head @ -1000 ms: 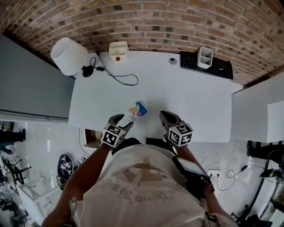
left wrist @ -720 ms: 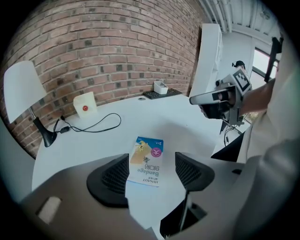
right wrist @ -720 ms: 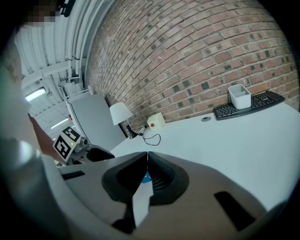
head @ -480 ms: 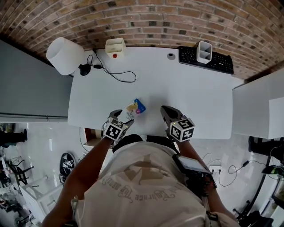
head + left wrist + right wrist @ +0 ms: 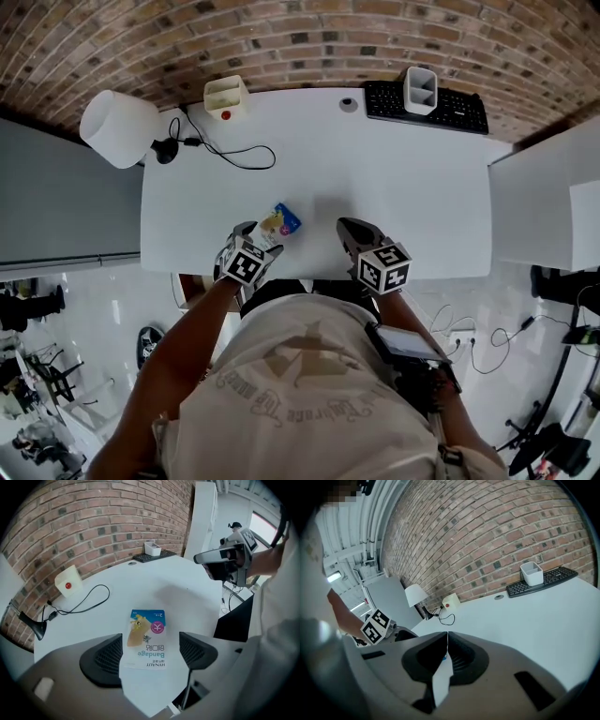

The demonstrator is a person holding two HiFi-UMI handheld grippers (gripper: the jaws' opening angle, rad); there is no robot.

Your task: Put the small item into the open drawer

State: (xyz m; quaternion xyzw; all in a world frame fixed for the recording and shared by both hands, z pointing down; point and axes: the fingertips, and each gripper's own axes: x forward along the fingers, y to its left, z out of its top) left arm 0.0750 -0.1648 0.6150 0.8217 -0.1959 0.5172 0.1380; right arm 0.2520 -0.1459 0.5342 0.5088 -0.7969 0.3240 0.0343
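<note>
A small bandage packet [image 5: 279,221] [image 5: 147,638], blue and tan, lies flat on the white table [image 5: 403,187] near its front edge. My left gripper [image 5: 257,241] [image 5: 149,640] has a jaw on either side of the packet's near end. Its jaws are opening, with a gap showing on the right side. My right gripper [image 5: 350,229] [image 5: 446,635] hovers a little to the right over the front edge, shut and empty; it also shows in the left gripper view [image 5: 220,564]. Below the table's front left edge a brown drawer [image 5: 183,286] shows.
At the back stand a white lamp [image 5: 117,127], a black cable [image 5: 230,153], a cream box with a red button [image 5: 225,94], a grey disc [image 5: 349,105], a keyboard [image 5: 441,108] and a white holder [image 5: 420,89]. A white cabinet [image 5: 539,206] borders the right.
The left jaws have spread apart and let go of the packet, which now rests on the table. The right gripper has hardly moved.
</note>
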